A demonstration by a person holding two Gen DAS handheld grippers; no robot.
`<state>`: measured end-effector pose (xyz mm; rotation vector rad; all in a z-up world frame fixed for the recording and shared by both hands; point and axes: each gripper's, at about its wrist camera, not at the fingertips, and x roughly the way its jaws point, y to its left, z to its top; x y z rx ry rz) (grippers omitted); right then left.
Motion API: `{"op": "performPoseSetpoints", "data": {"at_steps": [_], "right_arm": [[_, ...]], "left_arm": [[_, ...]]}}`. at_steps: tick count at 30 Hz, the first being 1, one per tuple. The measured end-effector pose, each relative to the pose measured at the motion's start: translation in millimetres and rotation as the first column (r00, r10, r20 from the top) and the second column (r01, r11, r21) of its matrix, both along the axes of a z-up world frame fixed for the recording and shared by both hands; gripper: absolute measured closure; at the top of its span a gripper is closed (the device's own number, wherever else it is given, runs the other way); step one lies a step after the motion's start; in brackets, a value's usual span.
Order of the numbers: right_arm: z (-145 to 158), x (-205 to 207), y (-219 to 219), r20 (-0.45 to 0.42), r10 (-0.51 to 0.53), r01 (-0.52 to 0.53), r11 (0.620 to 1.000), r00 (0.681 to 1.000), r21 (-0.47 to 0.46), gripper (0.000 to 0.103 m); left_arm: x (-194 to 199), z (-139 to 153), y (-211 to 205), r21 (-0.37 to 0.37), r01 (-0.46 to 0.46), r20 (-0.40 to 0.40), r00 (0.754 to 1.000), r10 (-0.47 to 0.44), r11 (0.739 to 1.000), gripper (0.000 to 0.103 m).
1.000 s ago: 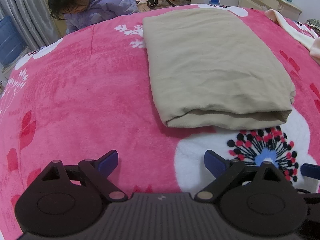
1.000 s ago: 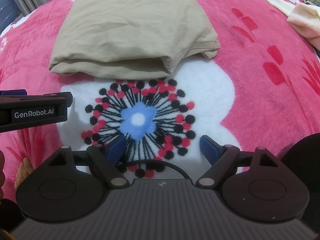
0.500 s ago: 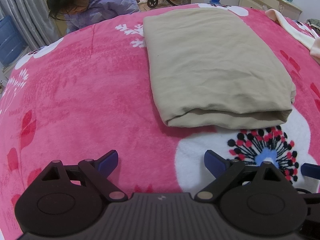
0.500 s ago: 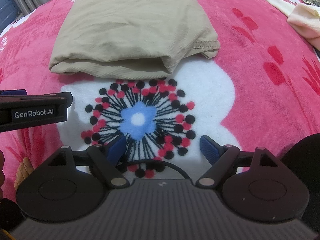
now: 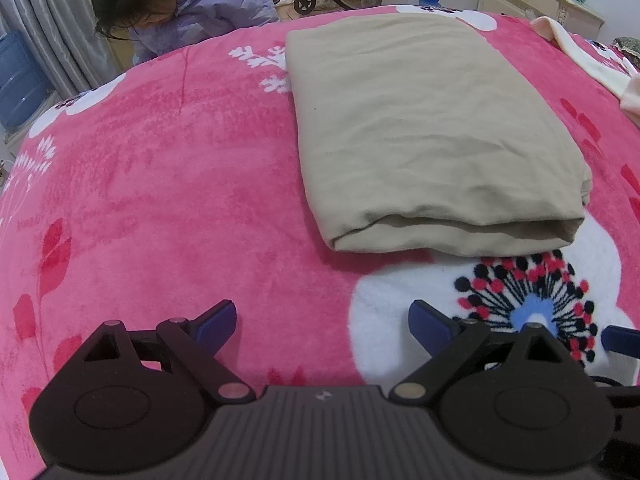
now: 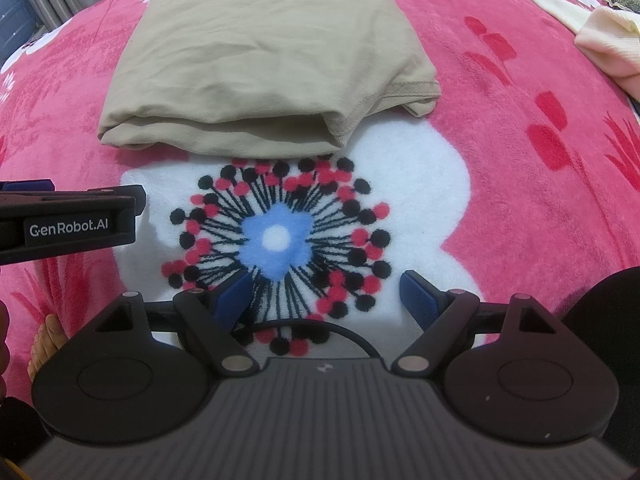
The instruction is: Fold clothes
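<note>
Your beige garment lies folded in a long rectangle on the pink flowered blanket of the bed, its thick folded edge facing you and just touching the top of the big white flower with the blue centre. Both tools hang over the blanket short of that edge, holding nothing: the left gripper has its jaws spread wide over pink fleece below the garment's near left corner, and the right gripper stands just as wide over the flower's dotted rays.

By the look of it, the next fold is end over end, so take the two near corners together. Slide each lower finger under the whole stack, not just the top layer. The right corner is the untidy one: a hemmed flap sticks out beside it, so gather that in or it will trail. Lift both corners level and carry them toward the far end, laying them down without dragging, since the fleece will likely cling.

Little stands in your way near the garment. A cream and pale pink piece of clothing lies to its right, well apart. A person in a lilac jacket bends at the bed's far left edge beyond the garment. A bare foot shows left of the flower.
</note>
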<state>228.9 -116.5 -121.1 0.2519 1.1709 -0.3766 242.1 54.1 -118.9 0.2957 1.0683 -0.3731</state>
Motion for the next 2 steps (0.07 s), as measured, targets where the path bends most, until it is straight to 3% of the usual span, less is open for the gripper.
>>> {"op": "performPoseSetpoints", "data": {"at_steps": [2], "right_arm": [[-0.3, -0.2, -0.1, 0.0, 0.0, 0.0, 1.0, 1.0, 0.0, 0.022]], "left_arm": [[0.0, -0.3, -0.1, 0.0, -0.001, 0.0, 1.0, 0.001, 1.0, 0.009]]}}
